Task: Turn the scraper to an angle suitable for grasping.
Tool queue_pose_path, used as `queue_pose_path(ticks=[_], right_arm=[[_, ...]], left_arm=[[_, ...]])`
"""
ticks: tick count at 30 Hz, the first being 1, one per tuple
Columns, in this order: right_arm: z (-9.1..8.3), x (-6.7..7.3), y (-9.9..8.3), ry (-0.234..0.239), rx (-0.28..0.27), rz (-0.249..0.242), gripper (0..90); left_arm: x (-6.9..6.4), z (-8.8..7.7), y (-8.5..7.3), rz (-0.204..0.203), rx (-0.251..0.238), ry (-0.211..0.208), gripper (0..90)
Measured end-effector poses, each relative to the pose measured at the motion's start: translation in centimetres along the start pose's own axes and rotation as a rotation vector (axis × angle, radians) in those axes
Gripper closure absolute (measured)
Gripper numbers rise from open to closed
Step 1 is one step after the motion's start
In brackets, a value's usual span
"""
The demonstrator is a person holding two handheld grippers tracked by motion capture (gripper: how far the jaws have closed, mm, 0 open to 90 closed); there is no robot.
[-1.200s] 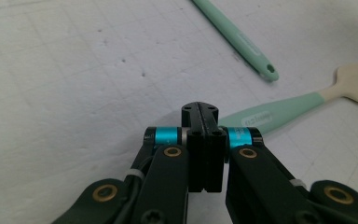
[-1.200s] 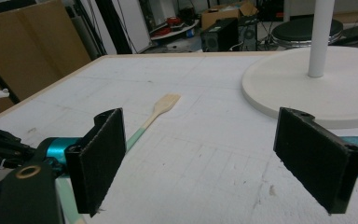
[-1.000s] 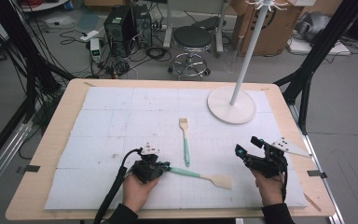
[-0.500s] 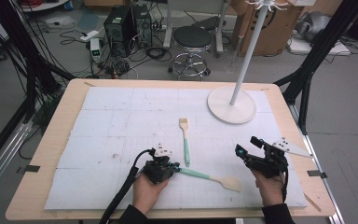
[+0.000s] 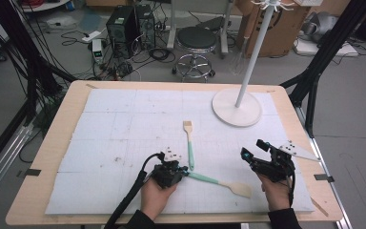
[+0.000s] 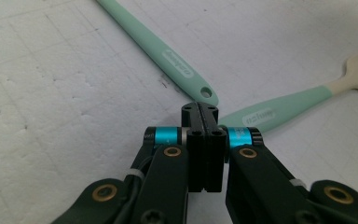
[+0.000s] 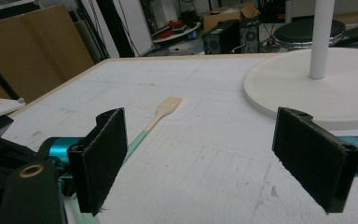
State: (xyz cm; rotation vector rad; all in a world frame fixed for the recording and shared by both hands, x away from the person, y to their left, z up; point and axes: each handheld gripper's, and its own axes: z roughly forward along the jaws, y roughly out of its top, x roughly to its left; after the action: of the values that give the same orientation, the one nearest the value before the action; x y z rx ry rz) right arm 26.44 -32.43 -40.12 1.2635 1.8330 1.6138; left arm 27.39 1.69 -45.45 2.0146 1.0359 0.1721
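Observation:
Two spatulas with mint-green handles and pale wooden heads lie on the white mat. One spatula (image 5: 189, 145) (image 6: 168, 51) (image 7: 154, 120) points away from me. The other spatula (image 5: 217, 182) (image 6: 279, 105) lies slanted to the right in front of it. My left gripper (image 5: 184, 171) (image 6: 200, 107) is shut with nothing between its jaws, and its tips rest against the handle end of the slanted spatula. My right gripper (image 5: 253, 149) (image 7: 205, 158) hovers open to the right of the slanted spatula's head, holding nothing.
A white coat stand with a round base (image 5: 237, 107) (image 7: 317, 88) stands at the back right of the mat. The wooden table edge (image 5: 52, 143) frames the mat. A stool, computers and cables sit on the floor beyond.
My left gripper has slid to the right along the mat, still shut. The slanted spatula has shifted a little to the right with it. The right gripper has stayed put.

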Motion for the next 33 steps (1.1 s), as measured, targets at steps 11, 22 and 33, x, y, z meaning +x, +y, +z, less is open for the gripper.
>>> queue_pose_path(ticks=[11, 22, 33], right_arm=[[-0.1, 0.0, 0.0, 0.0, -0.004, -0.006, 17.2], [-0.3, 0.0, 0.0, 0.004, -0.003, -0.003, 17.2], [-0.2, 0.2, 0.0, 0.007, -0.001, -0.011, 17.2]], left_arm=[[-0.9, 0.5, 0.2, 0.017, 0.001, -0.005, 90.0], [-1.7, 1.1, 0.4, 0.032, -0.001, 0.0, 89.9], [-1.7, 0.4, 0.0, 0.041, -0.055, -0.01, 89.8]])
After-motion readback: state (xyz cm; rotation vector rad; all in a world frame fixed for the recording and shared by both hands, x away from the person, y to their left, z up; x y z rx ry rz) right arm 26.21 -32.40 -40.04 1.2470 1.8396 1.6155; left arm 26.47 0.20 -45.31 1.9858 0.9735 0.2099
